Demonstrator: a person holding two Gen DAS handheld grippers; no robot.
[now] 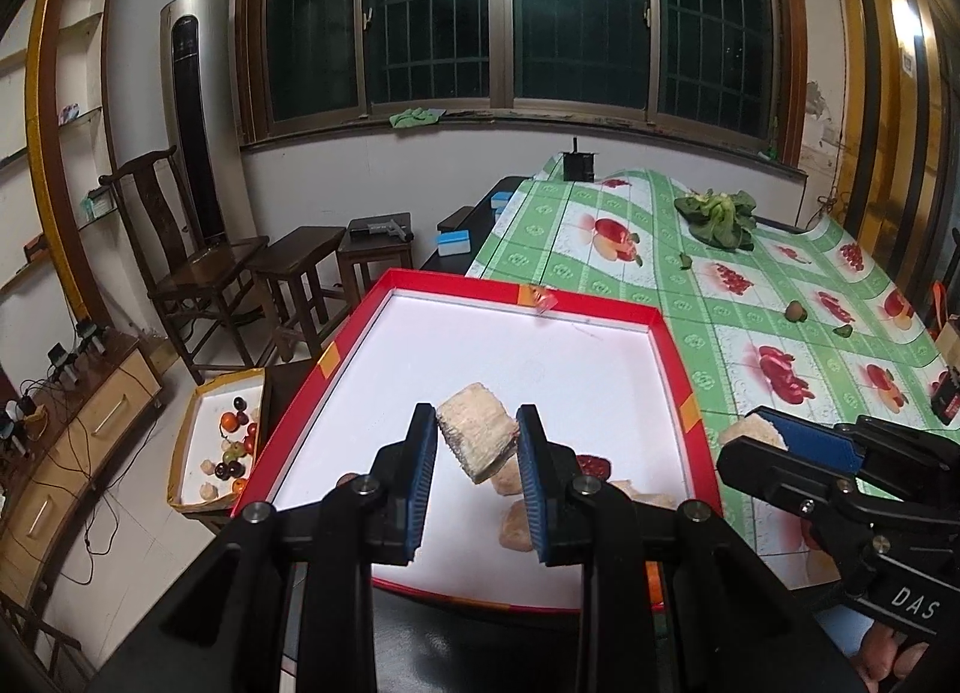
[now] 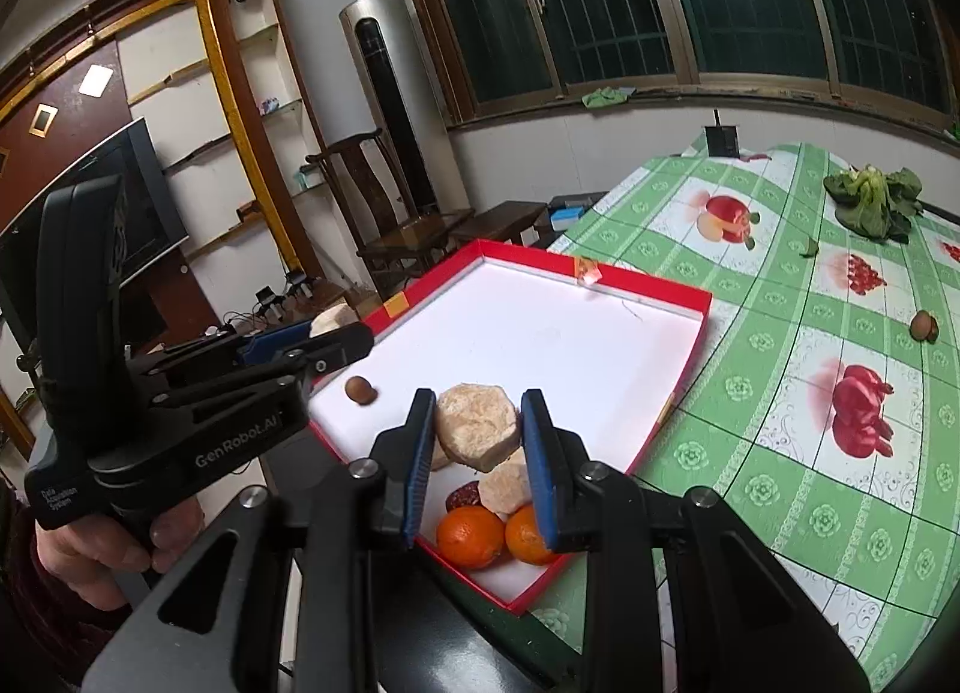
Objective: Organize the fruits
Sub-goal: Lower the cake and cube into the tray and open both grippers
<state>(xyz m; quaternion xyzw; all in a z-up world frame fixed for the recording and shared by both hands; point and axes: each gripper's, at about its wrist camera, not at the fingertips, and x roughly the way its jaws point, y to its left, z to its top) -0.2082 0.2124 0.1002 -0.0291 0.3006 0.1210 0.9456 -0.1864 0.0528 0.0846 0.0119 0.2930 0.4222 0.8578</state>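
My left gripper point(image 1: 477, 441) is shut on a pale, rough chunk of fruit point(image 1: 474, 429) and holds it above the red box with a white floor point(image 1: 480, 345). My right gripper point(image 2: 478, 432) is shut on a similar pale chunk point(image 2: 477, 423) over the box's near corner point(image 2: 660, 417). Below it lie two oranges point(image 2: 471, 537), another pale chunk point(image 2: 504, 489), a dark red fruit point(image 2: 462, 495) and a small brown fruit point(image 2: 359, 390). Each gripper shows in the other's view, the right point(image 1: 774, 435) and the left point(image 2: 312, 336).
The table has a green fruit-print cloth point(image 2: 810, 345). A leafy green point(image 1: 717, 216) lies at its far end, and a small brown fruit point(image 2: 921, 326) sits right of the box. A yellow box of mixed fruit point(image 1: 222, 447) stands low on the left. Stools and a chair point(image 1: 198, 267) stand beyond.
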